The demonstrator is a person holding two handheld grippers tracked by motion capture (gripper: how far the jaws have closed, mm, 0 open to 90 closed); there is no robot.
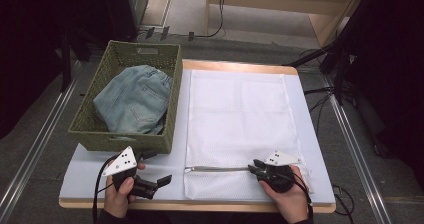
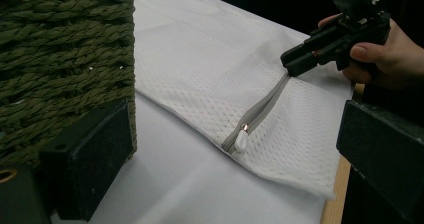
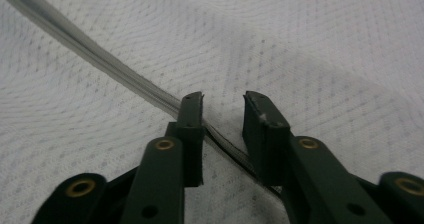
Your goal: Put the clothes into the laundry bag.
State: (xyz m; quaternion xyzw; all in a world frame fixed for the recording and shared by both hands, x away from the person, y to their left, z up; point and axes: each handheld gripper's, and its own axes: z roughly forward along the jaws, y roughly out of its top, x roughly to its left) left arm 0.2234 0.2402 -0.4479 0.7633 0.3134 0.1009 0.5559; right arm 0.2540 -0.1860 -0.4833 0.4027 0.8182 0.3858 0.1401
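White mesh laundry bag [image 1: 240, 129]: flat at table centre. Zipper [image 1: 217, 169] along its 6 o'clock edge. Right gripper [image 3: 223, 109]: jaws narrowly apart, straddling zipper's 3 o'clock end, not pinching. Left gripper [image 1: 160, 180]: jaws spread, empty, at 7 o'clock beside the green basket [image 1: 90, 129].

Landmark: woven basket [image 1: 127, 134], at the table's [image 1: 100, 174] far left, tall walls, blocking level passage there. Inside it: folded jeans [image 1: 134, 104]; entry from above. Right of basket: flat mesh laundry bag [image 1: 240, 119], low, passable overhead. Near the bag's front edge, right of basket: right gripper [image 1: 254, 168] sits over the zipper [image 1: 217, 169]. In front of basket: left gripper [image 1: 162, 180] occupies the bare strip.
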